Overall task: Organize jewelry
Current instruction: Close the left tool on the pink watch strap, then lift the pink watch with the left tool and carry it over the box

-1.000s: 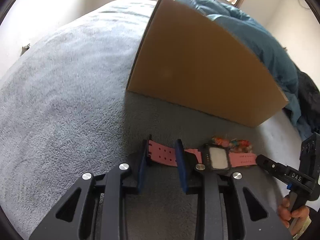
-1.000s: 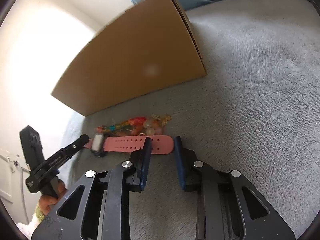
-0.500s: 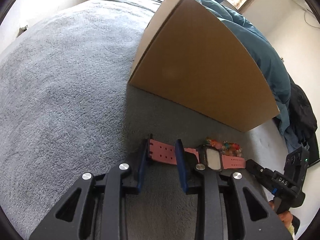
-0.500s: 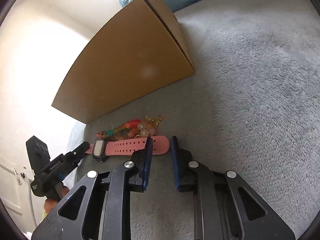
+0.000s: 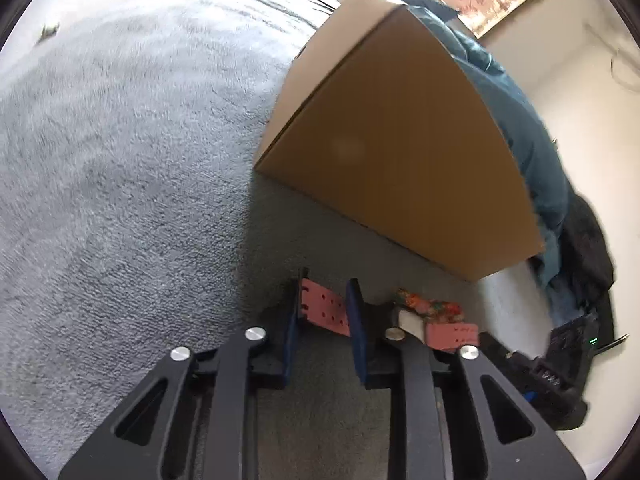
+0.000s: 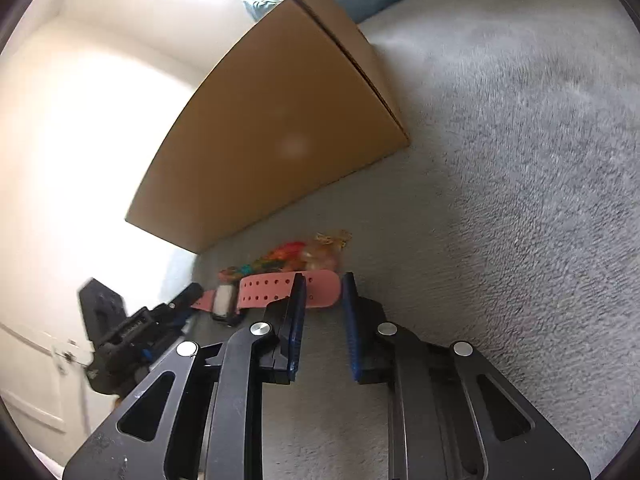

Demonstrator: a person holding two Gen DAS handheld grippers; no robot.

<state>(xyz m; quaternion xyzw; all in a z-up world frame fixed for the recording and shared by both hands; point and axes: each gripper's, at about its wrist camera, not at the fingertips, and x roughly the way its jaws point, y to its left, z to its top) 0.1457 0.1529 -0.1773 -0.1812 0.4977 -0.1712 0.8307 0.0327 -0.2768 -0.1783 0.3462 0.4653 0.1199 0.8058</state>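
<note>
A pink-strapped watch (image 5: 326, 312) lies flat on the grey blanket (image 5: 120, 184); it also shows in the right wrist view (image 6: 280, 284). A multicoloured bead bracelet (image 5: 428, 304) lies just behind it, next to gold pieces (image 6: 332, 240). My left gripper (image 5: 323, 300) is open, its jaws either side of one strap end. My right gripper (image 6: 323, 294) is open, its jaws either side of the other strap end. The straps rest on the blanket, not pinched.
A closed brown cardboard box (image 5: 392, 148) stands just behind the jewelry, also seen in the right wrist view (image 6: 272, 136). A teal duvet (image 5: 520, 120) and dark clothing (image 5: 588, 248) lie behind it. The blanket spreads wide to the left and right.
Both grippers have moved closer to the watch and tilted. The jaws have narrowed a little around the strap ends. The watch lies in the same place.
</note>
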